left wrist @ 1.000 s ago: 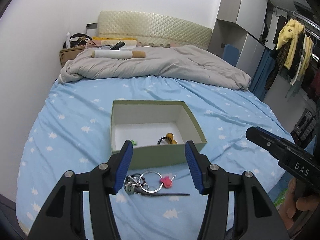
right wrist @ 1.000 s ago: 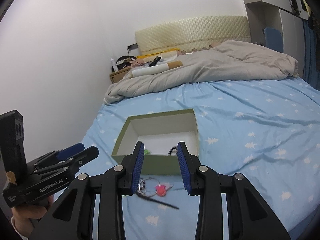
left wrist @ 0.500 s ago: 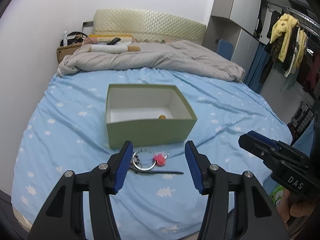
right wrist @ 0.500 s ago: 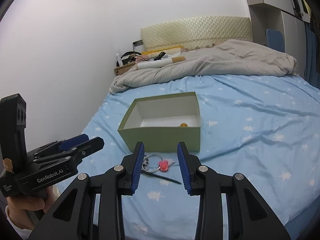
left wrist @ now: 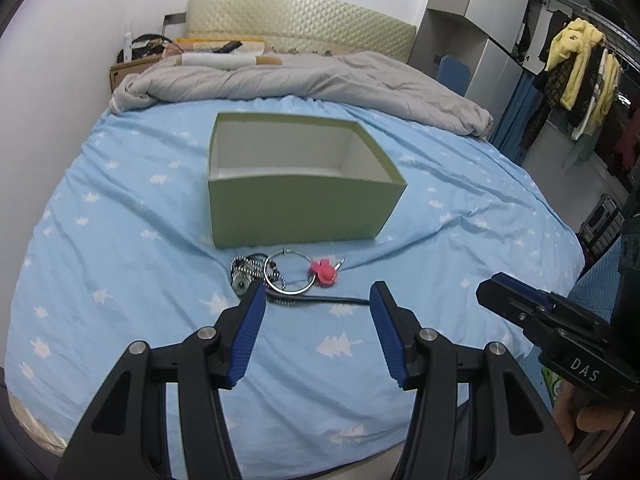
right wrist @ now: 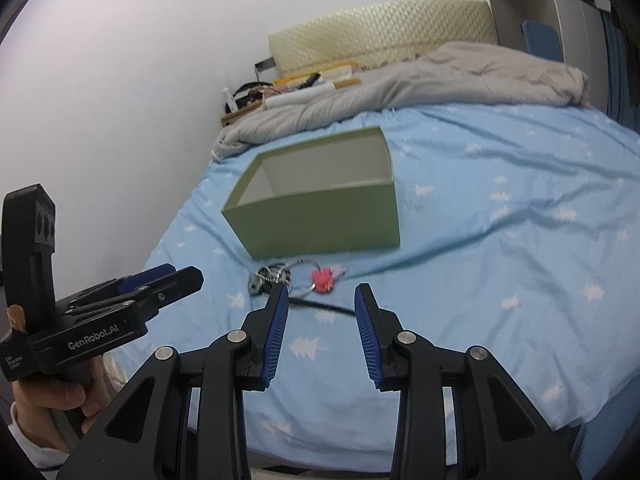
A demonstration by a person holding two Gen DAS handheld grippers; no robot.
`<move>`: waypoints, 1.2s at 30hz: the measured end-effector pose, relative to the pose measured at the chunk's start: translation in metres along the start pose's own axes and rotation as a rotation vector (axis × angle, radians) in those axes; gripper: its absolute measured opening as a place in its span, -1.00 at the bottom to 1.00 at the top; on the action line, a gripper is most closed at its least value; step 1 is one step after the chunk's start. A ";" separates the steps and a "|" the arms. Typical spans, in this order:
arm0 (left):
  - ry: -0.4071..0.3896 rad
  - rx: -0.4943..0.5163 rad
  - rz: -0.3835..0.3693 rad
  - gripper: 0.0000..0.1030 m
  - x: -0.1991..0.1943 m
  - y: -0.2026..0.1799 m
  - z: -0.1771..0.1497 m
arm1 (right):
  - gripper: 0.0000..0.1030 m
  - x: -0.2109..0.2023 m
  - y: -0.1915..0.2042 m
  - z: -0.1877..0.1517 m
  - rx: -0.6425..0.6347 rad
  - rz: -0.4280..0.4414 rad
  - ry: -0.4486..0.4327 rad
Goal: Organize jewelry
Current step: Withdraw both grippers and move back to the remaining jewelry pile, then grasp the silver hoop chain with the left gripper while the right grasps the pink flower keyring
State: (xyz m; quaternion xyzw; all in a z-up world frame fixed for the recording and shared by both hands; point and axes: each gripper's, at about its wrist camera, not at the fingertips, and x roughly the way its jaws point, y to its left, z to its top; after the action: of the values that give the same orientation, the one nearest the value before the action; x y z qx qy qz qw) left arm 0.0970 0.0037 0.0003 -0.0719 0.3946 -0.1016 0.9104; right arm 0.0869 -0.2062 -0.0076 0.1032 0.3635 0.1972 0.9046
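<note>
Left gripper [left wrist: 316, 296] and right gripper [right wrist: 318, 294] hovering part-open, gripping nothing. Round wire hoop [left wrist: 289, 272], beaded chain [left wrist: 244, 270], pink charm [left wrist: 323, 273] lying beside rectangular green cardboard box [left wrist: 296, 210].

Box floor hidden, jewelry tangled

The green box [left wrist: 298, 210] near wall hides its floor mid-frame; the beaded tangle [left wrist: 250, 272] below it is too small to sort; clutter [left wrist: 216, 50] upper left blurs.

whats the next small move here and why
Probably ease the left tool forward and down onto the silver hoop ring. Both tools are open and empty, and the jewelry lies on the blue sheet just ahead, in front of the green cardboard box.
</note>
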 end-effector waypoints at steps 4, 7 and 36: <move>0.015 -0.012 0.009 0.04 0.014 0.009 -0.004 | -0.37 0.017 -0.005 -0.003 0.017 0.008 0.031; 0.022 -0.033 0.013 -0.06 0.025 0.018 -0.005 | -0.38 0.035 -0.008 -0.002 0.033 0.011 0.059; 0.181 0.039 -0.006 -0.65 0.165 0.052 0.010 | -0.72 0.197 -0.035 0.014 0.138 -0.057 0.289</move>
State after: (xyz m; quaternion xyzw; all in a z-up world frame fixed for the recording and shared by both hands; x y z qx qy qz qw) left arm 0.2215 0.0147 -0.1199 -0.0462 0.4730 -0.1181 0.8719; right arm 0.2362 -0.1531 -0.1311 0.1253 0.5055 0.1585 0.8388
